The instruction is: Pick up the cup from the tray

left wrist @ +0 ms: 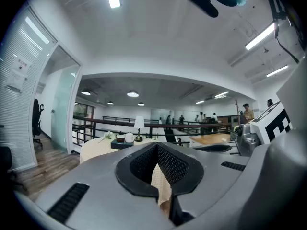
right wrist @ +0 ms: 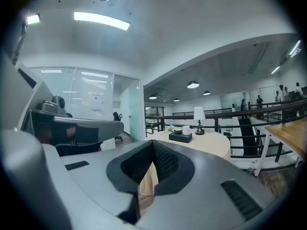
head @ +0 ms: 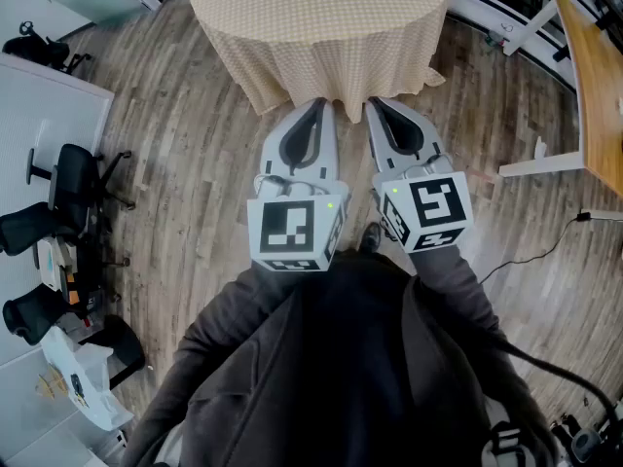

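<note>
Pulled up at the draped near edge of the round table [head: 321, 27], cup [right wrist: 186, 130] well back on top.

At far left, office chairs [head: 58, 193] along the wall, then bare wood floor [head: 185, 134]. In the middle, left hand-held gripper [head: 319, 105] and right hand-held gripper [head: 376, 103] side by side, each with jaws pressed together on nothing, tips just at the table's hanging cloth. Cup upright on the dark tray [right wrist: 181, 138], beside a lamp [right wrist: 199, 114], railing [left wrist: 96, 120] behind. At right, open floor up to a wooden desk [head: 594, 76].

The left tool [head: 318, 107] and right tool [head: 376, 107] are grey with black netted insides. Beside the dark, maybe grey, sleeves [head: 243, 309], each has a white cube [head: 292, 233] with black squares.
</note>
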